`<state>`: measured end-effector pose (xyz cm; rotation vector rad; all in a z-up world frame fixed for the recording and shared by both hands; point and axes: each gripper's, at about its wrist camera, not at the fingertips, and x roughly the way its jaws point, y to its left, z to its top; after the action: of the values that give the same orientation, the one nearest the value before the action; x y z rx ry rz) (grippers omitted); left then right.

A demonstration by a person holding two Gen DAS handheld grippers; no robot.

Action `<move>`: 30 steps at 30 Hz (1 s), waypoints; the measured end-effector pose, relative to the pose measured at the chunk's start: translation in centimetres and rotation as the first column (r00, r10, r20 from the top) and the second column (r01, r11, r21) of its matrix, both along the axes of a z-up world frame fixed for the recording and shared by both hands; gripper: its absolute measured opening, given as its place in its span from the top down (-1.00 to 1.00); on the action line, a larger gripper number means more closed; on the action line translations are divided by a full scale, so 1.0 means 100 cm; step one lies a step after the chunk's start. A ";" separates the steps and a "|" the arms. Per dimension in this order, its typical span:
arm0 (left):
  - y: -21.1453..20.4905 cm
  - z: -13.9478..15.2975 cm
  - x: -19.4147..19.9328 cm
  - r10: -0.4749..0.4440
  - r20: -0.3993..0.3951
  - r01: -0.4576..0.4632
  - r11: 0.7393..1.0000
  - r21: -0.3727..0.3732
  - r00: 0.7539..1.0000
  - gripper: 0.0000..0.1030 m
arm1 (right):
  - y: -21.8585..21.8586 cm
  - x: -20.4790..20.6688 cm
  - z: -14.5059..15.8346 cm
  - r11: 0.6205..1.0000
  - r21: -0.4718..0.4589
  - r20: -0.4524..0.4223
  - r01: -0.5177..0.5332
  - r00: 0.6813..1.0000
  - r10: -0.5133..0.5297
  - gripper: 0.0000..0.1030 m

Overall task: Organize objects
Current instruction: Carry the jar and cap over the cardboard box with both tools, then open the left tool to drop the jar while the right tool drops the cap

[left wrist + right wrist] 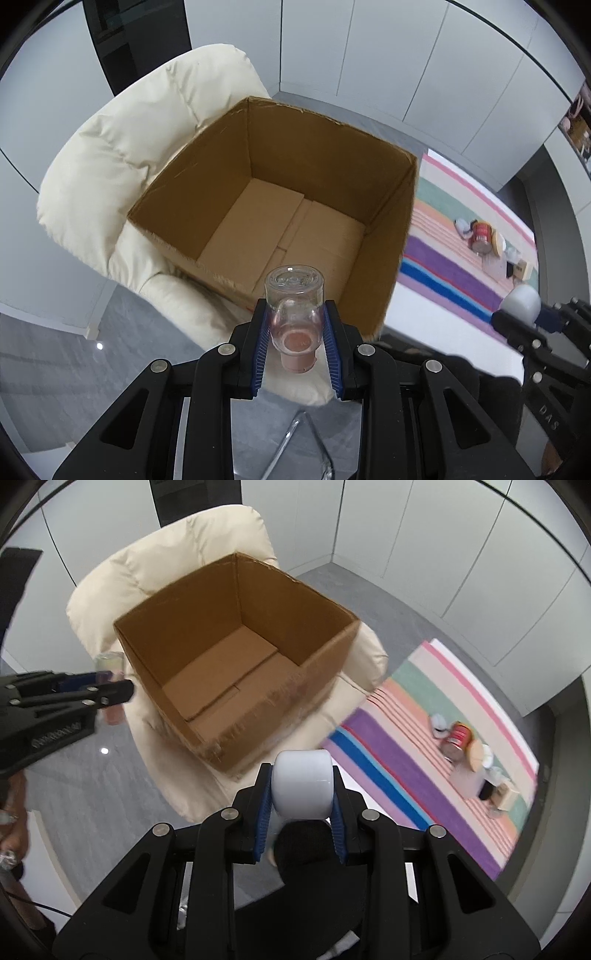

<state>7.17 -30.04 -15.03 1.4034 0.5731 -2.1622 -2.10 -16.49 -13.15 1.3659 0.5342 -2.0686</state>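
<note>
A cream armchair [122, 590] carries an open cardboard box [332, 155] with nothing visible inside, and beside it a striped rug [406, 738] holds a cluster of small items [469, 760]. The left claw [295, 314] grips a clear bottle [294, 291] with a pink cap over the box's near edge. The right claw [301, 794] clamps a white cylinder [303, 775] near the box's front corner.

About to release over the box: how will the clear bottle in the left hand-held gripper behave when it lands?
The clear bottle looks like hard, smooth plastic or glass, so probably slippery and possibly breakable. Its round body may well roll across the cardboard box floor. It looks nearly empty, so likely light.
</note>
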 end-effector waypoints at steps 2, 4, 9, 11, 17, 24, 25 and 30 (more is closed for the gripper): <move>-0.014 -0.005 -0.006 0.021 -0.029 -0.020 0.999 0.044 0.999 0.46 | -0.012 -0.009 -0.004 1.000 -0.003 0.006 -0.002 1.000 0.002 0.43; -0.030 -0.013 -0.013 0.047 -0.035 -0.045 0.996 0.071 0.998 0.46 | -0.029 -0.021 -0.012 1.000 -0.008 0.021 -0.009 1.000 0.009 0.43; -0.065 -0.033 -0.034 0.088 0.017 -0.088 0.995 0.039 0.996 0.46 | -0.064 -0.046 -0.034 1.000 0.014 0.028 -0.016 0.999 0.016 0.43; -0.073 -0.040 -0.038 0.089 0.035 -0.091 0.995 0.041 0.995 0.46 | -0.074 -0.053 -0.043 1.000 0.019 0.039 -0.022 0.999 0.022 0.43; -0.097 -0.066 -0.046 0.103 0.076 -0.108 0.992 0.067 0.992 0.46 | -0.103 -0.067 -0.076 0.998 0.046 0.080 -0.032 0.996 0.028 0.43; -0.104 -0.071 -0.045 0.098 0.048 -0.102 0.991 0.082 0.994 0.46 | -0.121 -0.061 -0.098 0.996 0.054 0.114 -0.064 0.992 0.058 0.43; -0.103 -0.070 -0.045 0.097 0.051 -0.101 0.992 0.078 0.994 0.46 | -0.122 -0.061 -0.100 0.996 0.058 0.112 -0.066 0.992 0.059 0.43; -0.102 -0.068 -0.046 0.093 0.052 -0.096 0.993 0.070 0.994 0.46 | -0.117 -0.060 -0.103 0.997 0.061 0.115 -0.050 0.992 0.042 0.43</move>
<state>2.58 -40.27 -21.83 1.4336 0.6922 -2.0457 -8.14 -28.23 -23.46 1.4848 0.5821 -1.9384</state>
